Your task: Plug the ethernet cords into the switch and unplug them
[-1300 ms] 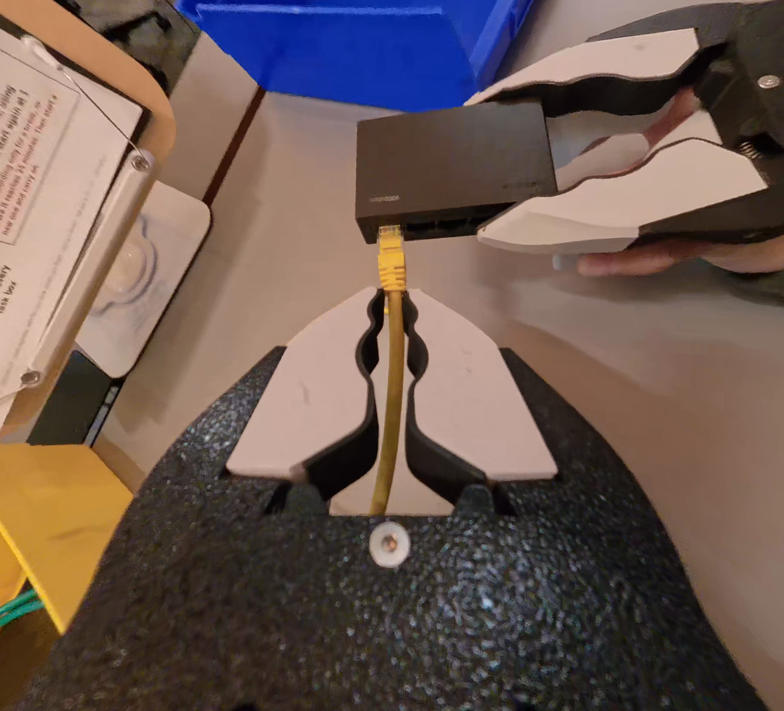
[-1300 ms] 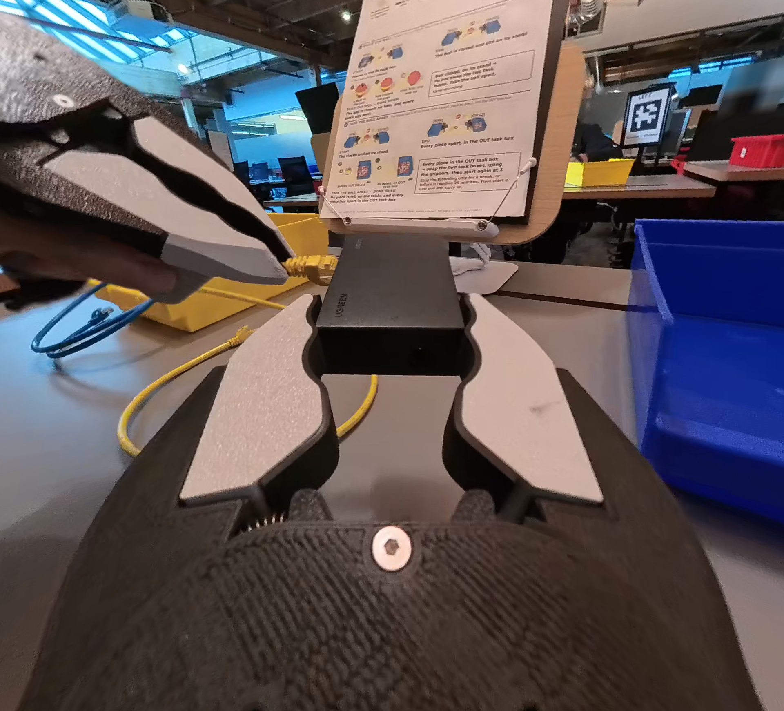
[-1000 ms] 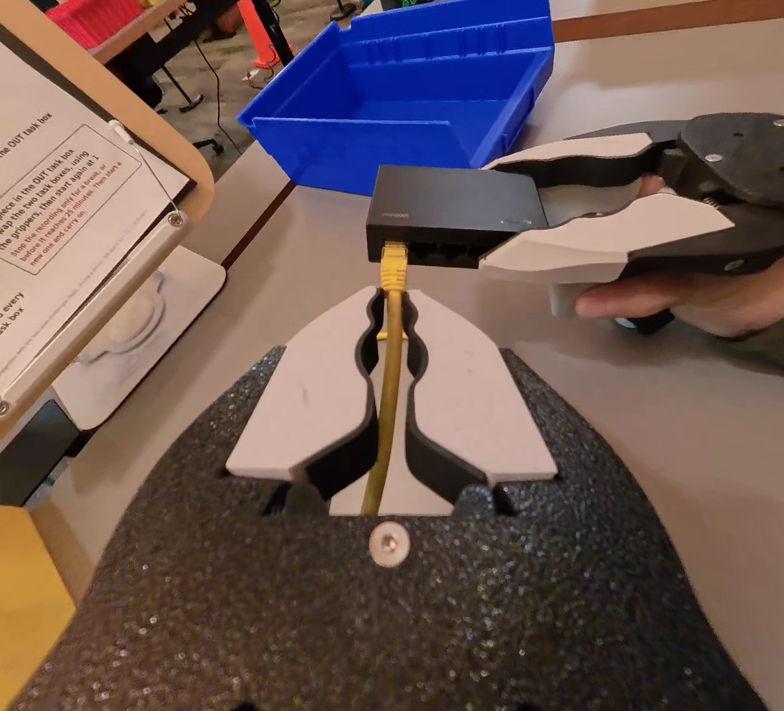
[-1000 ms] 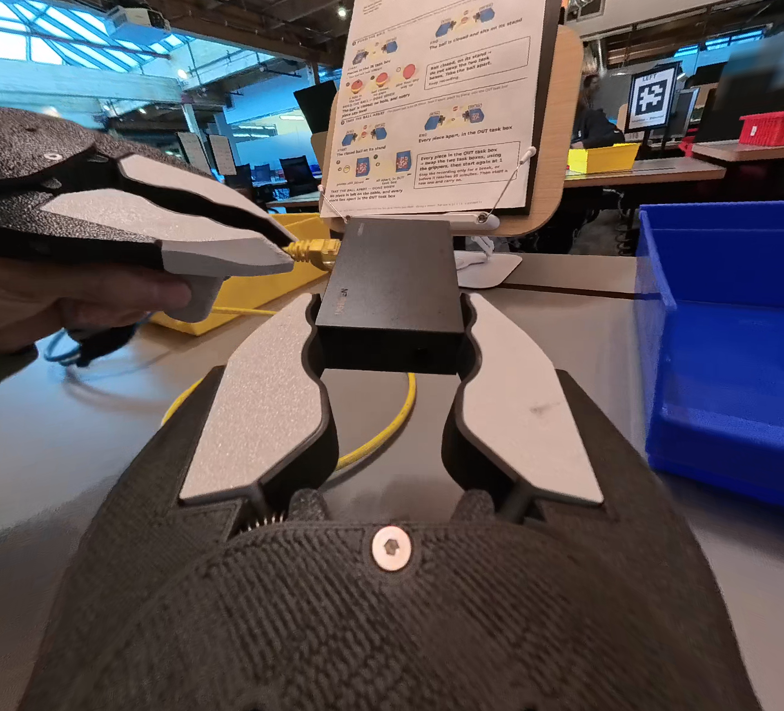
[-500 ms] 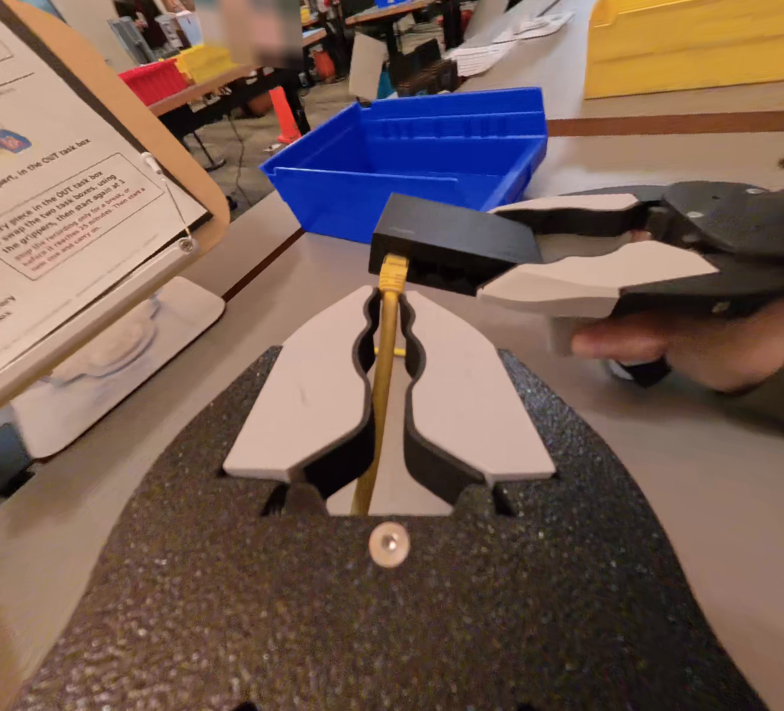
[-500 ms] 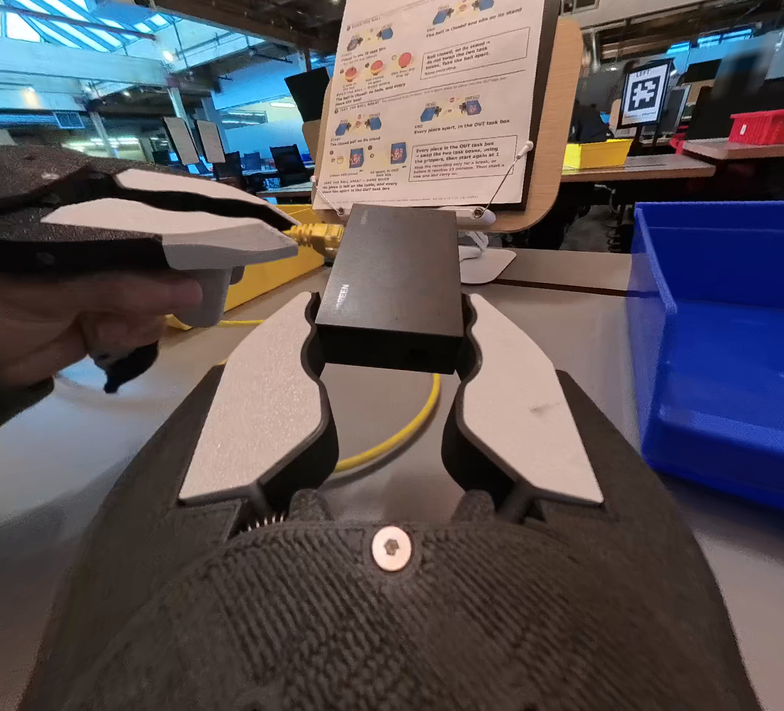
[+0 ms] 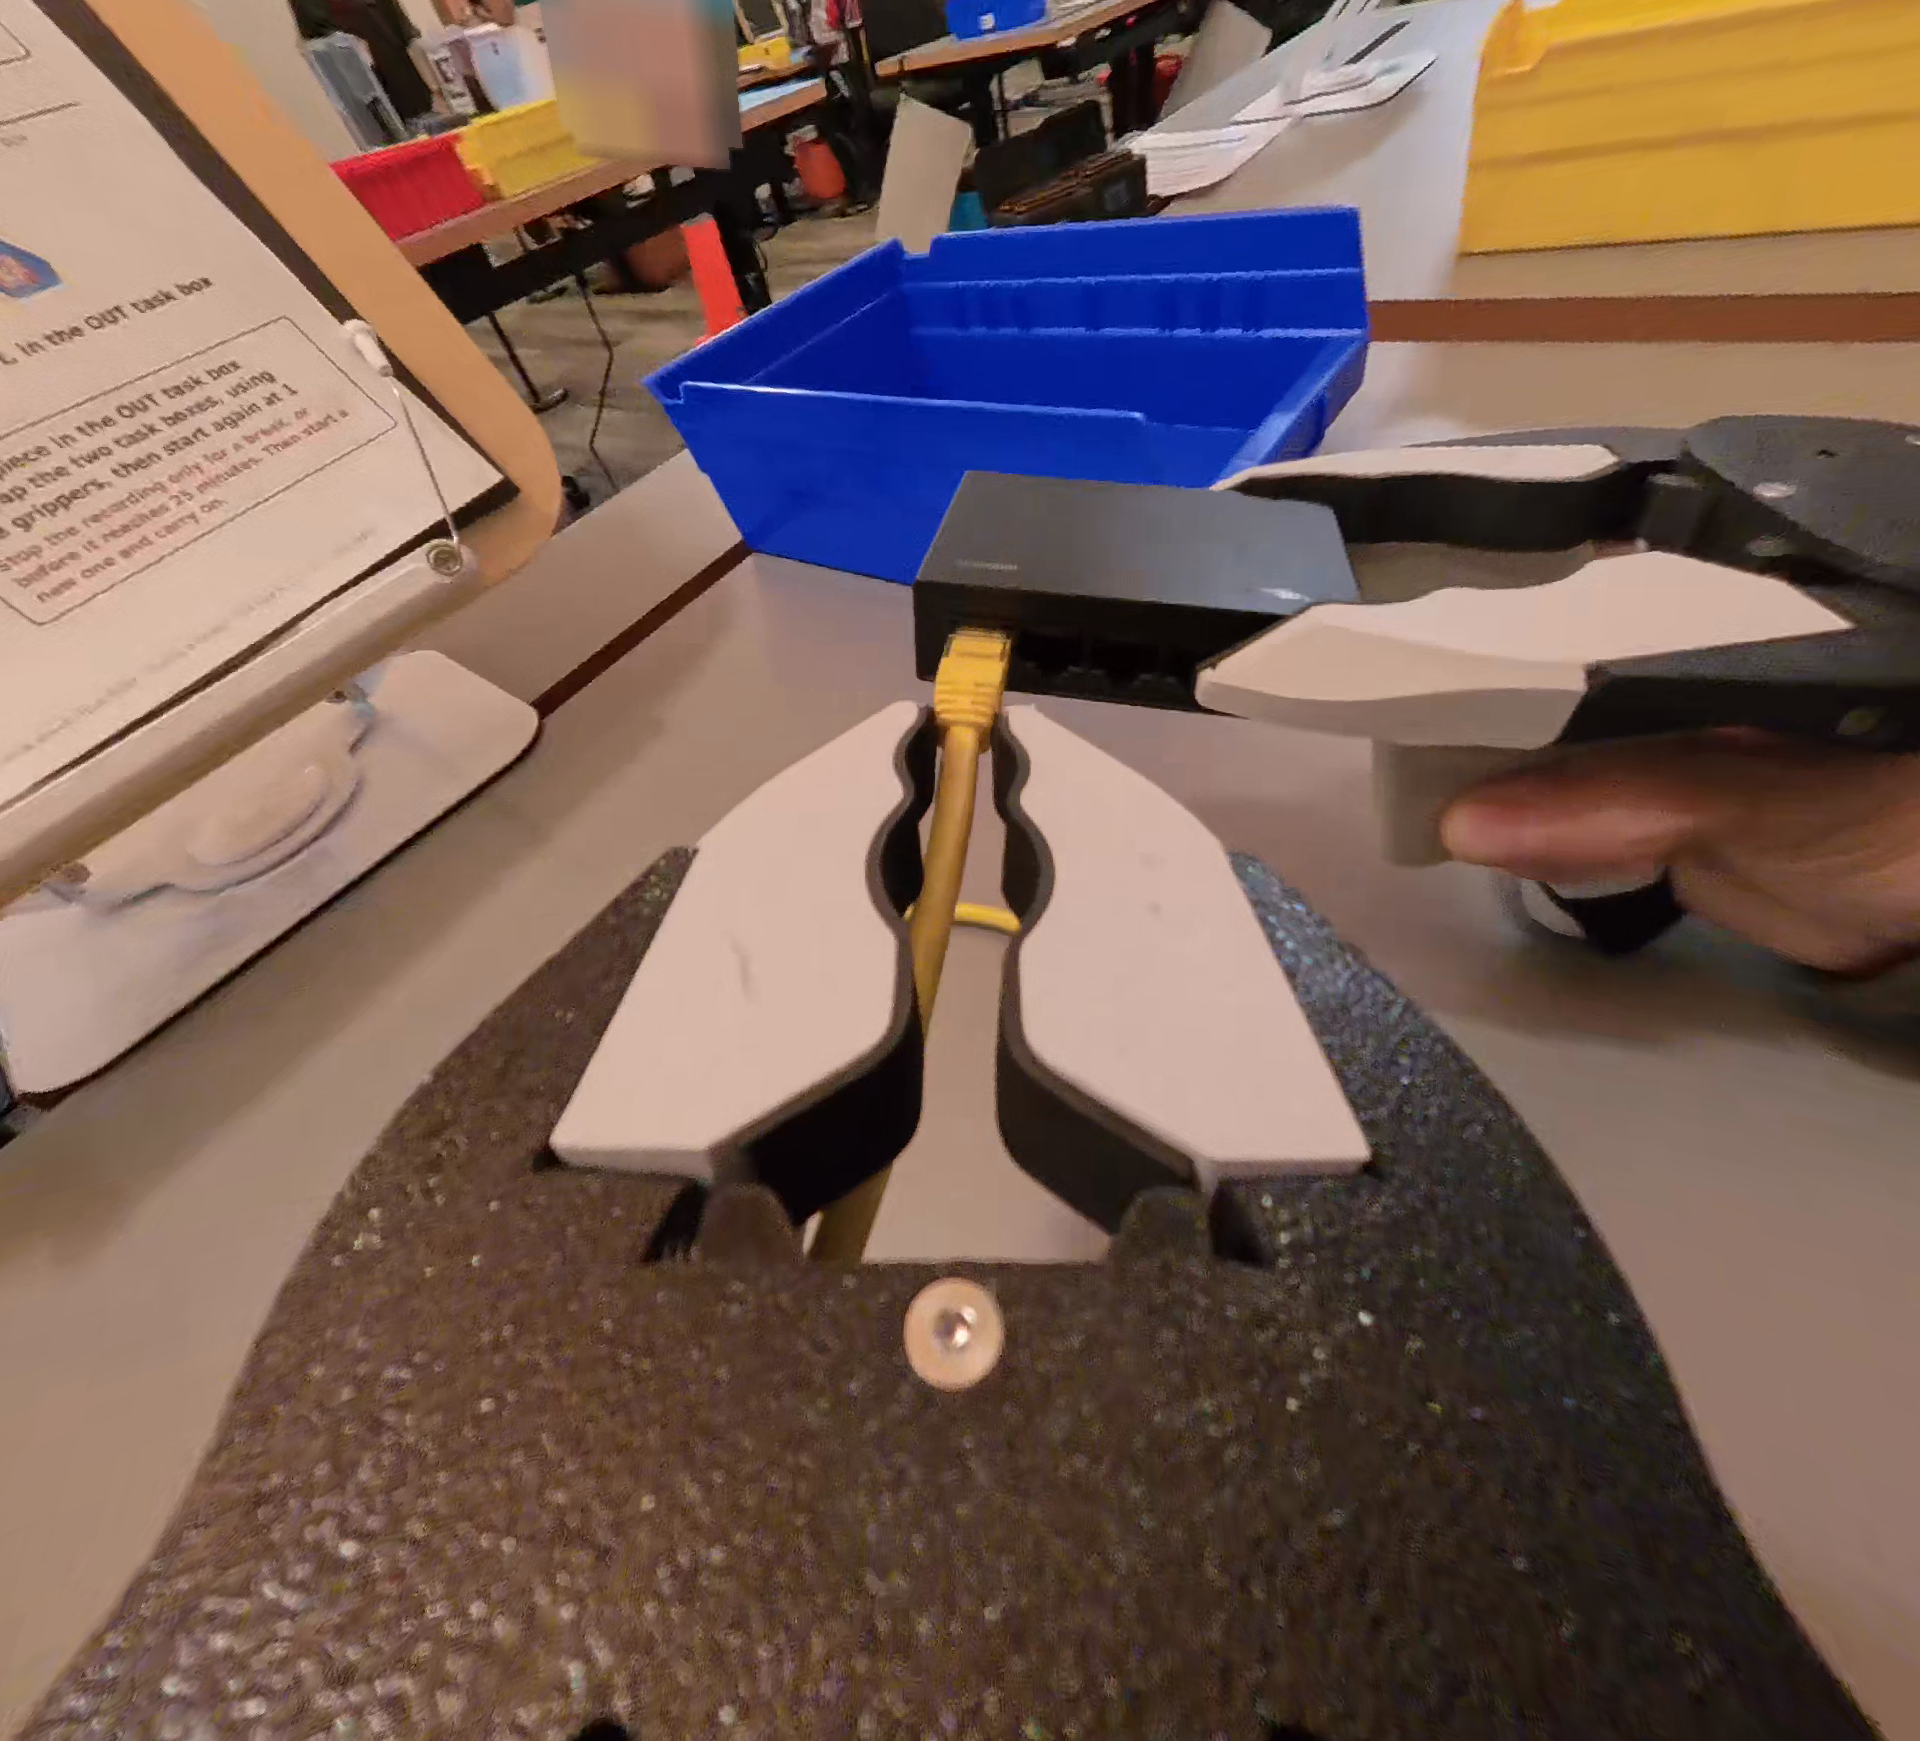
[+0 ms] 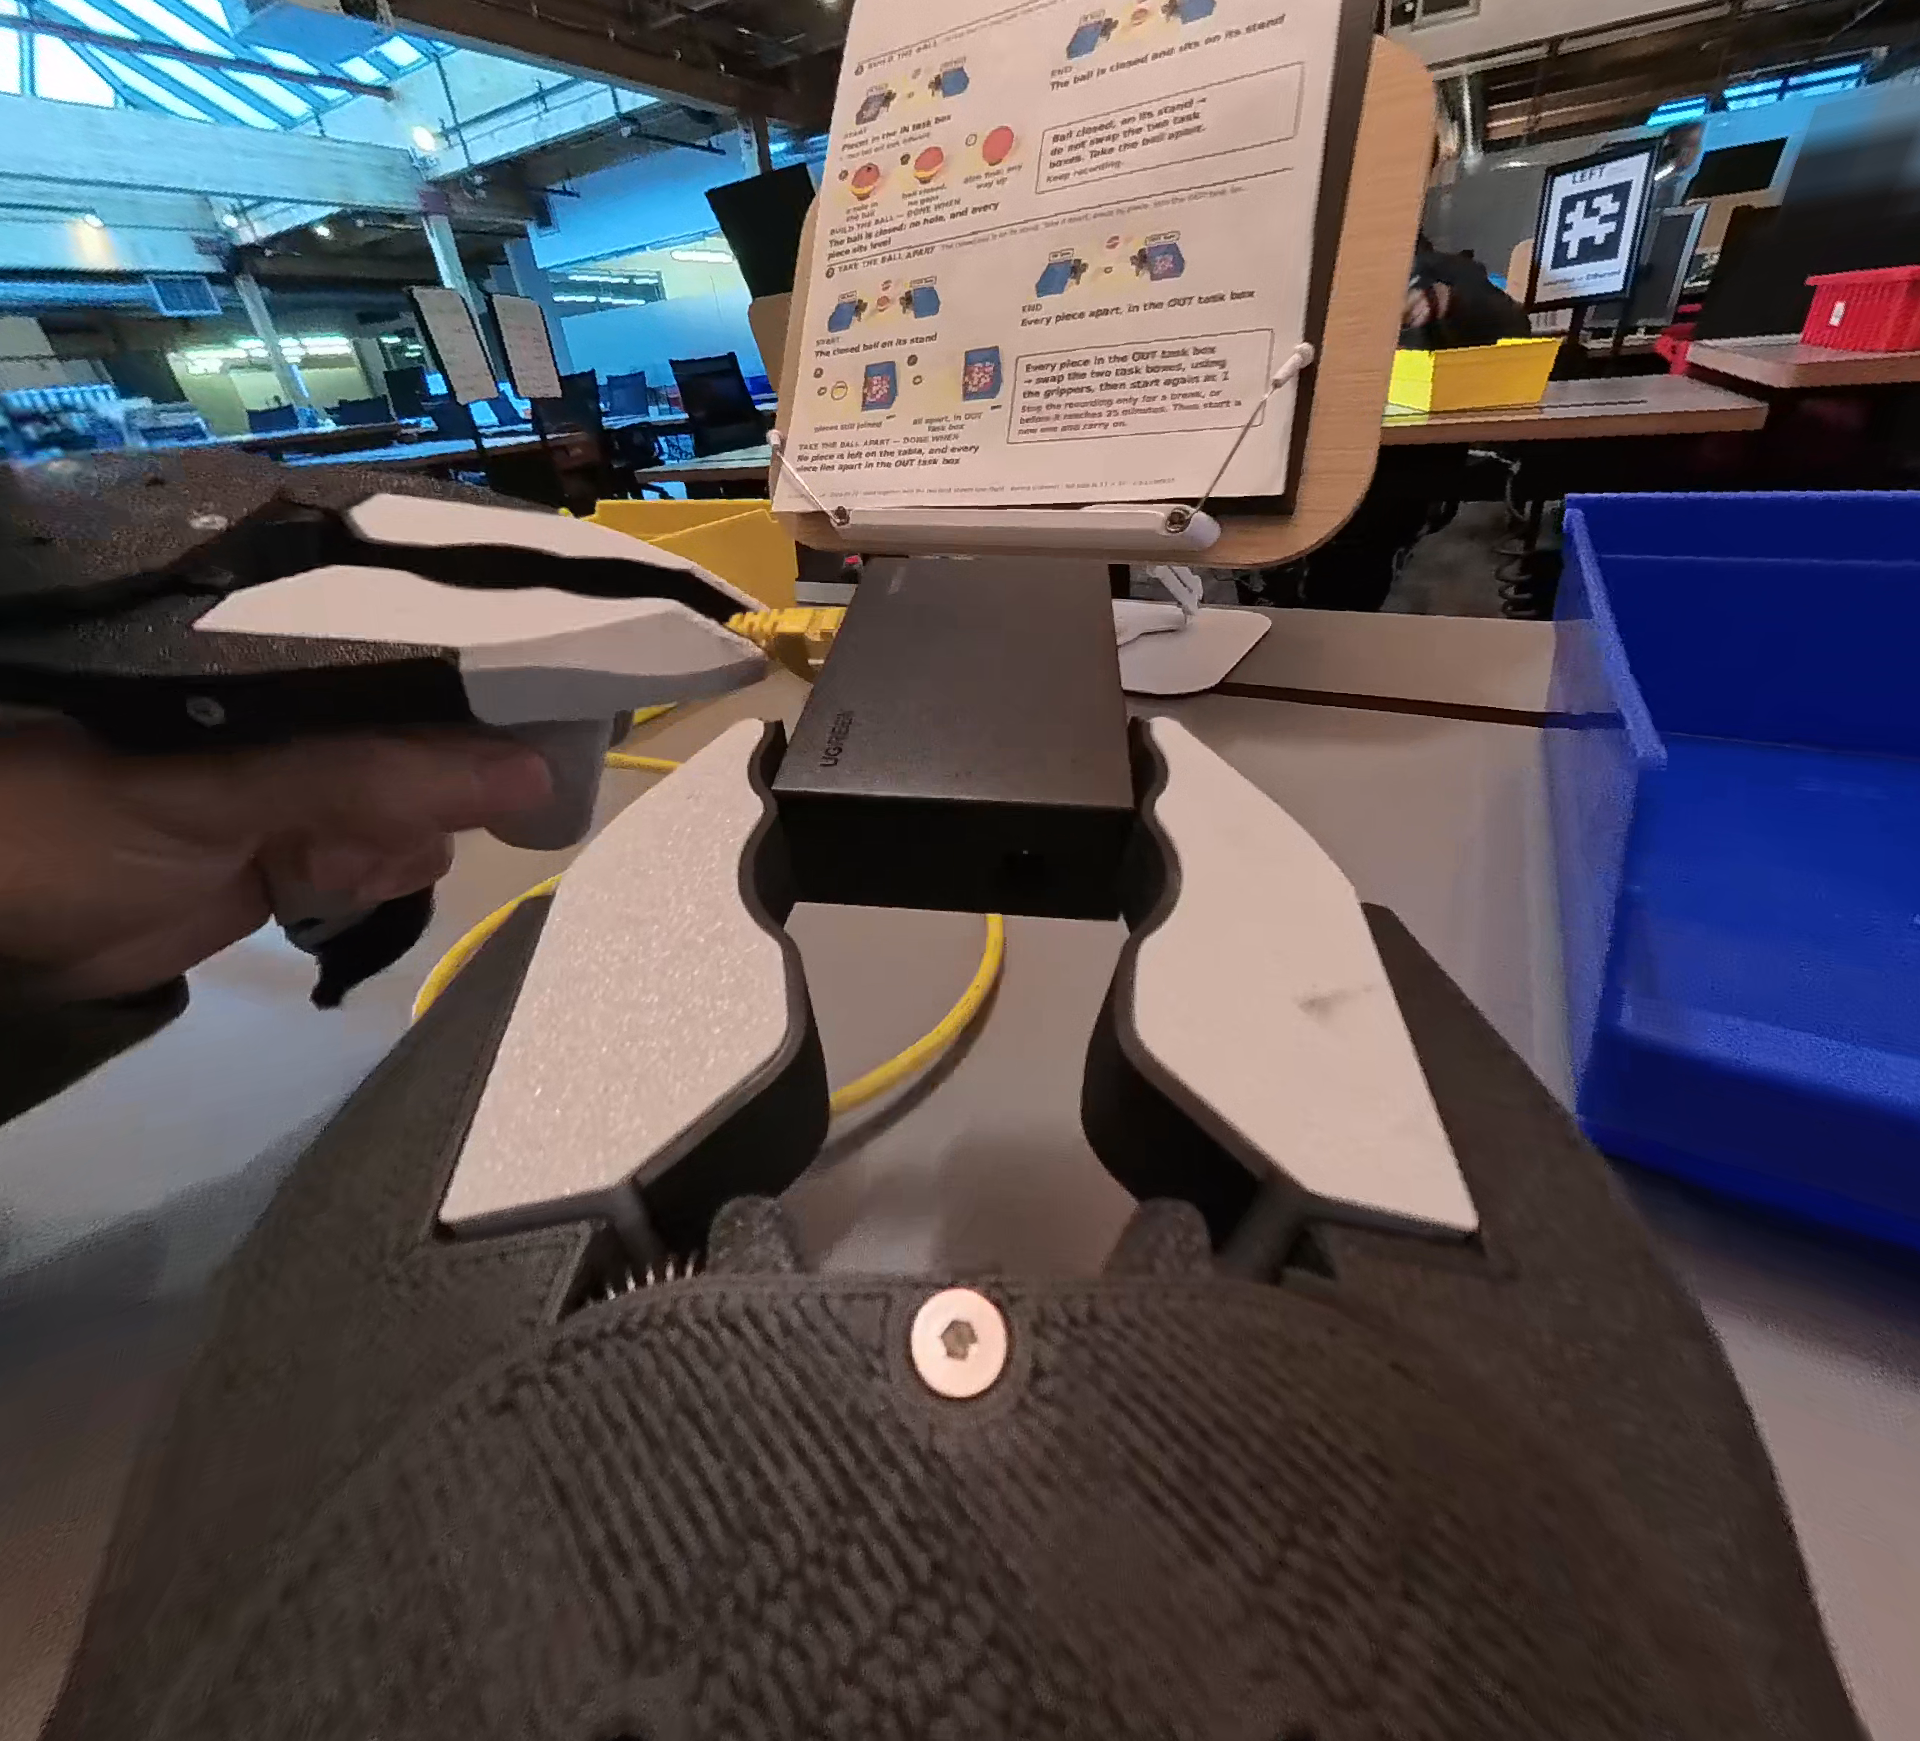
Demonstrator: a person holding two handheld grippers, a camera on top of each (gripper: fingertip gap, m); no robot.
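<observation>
The black switch [image 7: 1132,548] sits right of centre in the left wrist view, held clear of the desk [image 7: 1558,1172], its port row facing the camera. The yellow ethernet cord [image 7: 956,818] runs up the middle of that frame, its plug [image 7: 971,668] in the leftmost port. The left hand-held gripper [image 7: 956,735] is clenched on the cord just behind the plug; the right hand-held gripper [image 8: 956,746] grasps the switch by its two long sides.

The switch looks like a light, rigid, smooth-sided box that could slip, so gripping its sides suits it. The cord is limp; only the stiff plug and boot give control, so hold close there. The latch tab is probably fragile.

Whether the plug is fully seated cannot be made out. The cord's slack loops under the switch [image 8: 935,1016], its far end out of view. A blue bin [image 7: 1039,382] stands beyond.
</observation>
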